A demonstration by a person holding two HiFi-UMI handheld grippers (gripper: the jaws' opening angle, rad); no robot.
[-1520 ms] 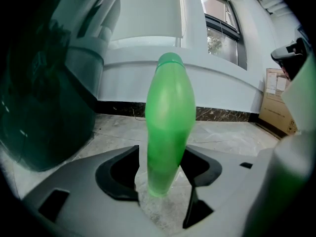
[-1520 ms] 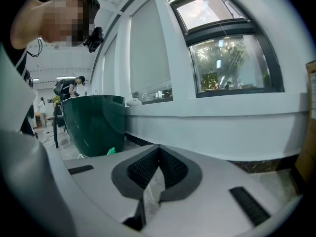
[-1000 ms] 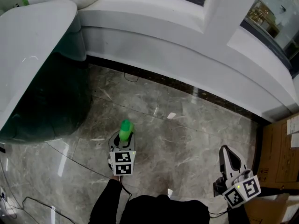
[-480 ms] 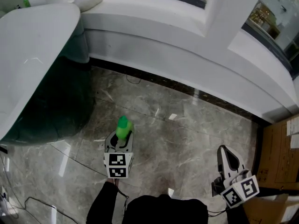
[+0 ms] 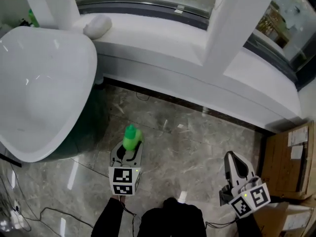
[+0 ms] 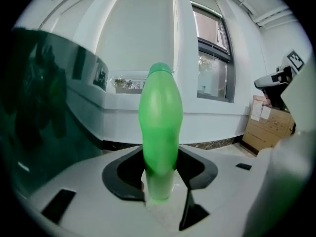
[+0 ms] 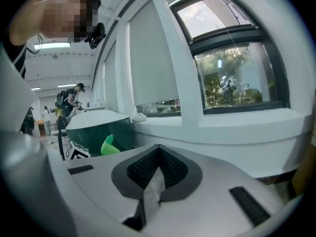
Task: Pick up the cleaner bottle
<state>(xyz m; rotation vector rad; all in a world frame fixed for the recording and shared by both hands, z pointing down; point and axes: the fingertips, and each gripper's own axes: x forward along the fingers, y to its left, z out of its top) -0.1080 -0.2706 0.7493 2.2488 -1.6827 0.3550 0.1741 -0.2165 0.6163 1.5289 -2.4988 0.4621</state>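
The cleaner bottle [image 6: 159, 132] is sitting low in the left gripper [image 6: 160, 177], whose jaws are clamping its lower end at a middling width while the green body and cap are sticking out beyond them. It is hanging in the air over the marble floor [image 5: 197, 142], just off the dark green side of the bathtub [image 5: 44, 83] and short of the window ledge [image 5: 163, 38]. To me it looks like smooth, thin plastic: probably light, a little squashy and fairly slick, so a hold this near the base may be letting it tip. A firmer place would be the wide middle of the body. The right gripper [image 5: 236, 169] is hovering well apart near the cardboard boxes [image 5: 286, 157], with its jaws pressed together on nothing. I am counting one bottle in hand, two grippers, one tub and one pale bundle [image 5: 97, 26] lying on the ledge.
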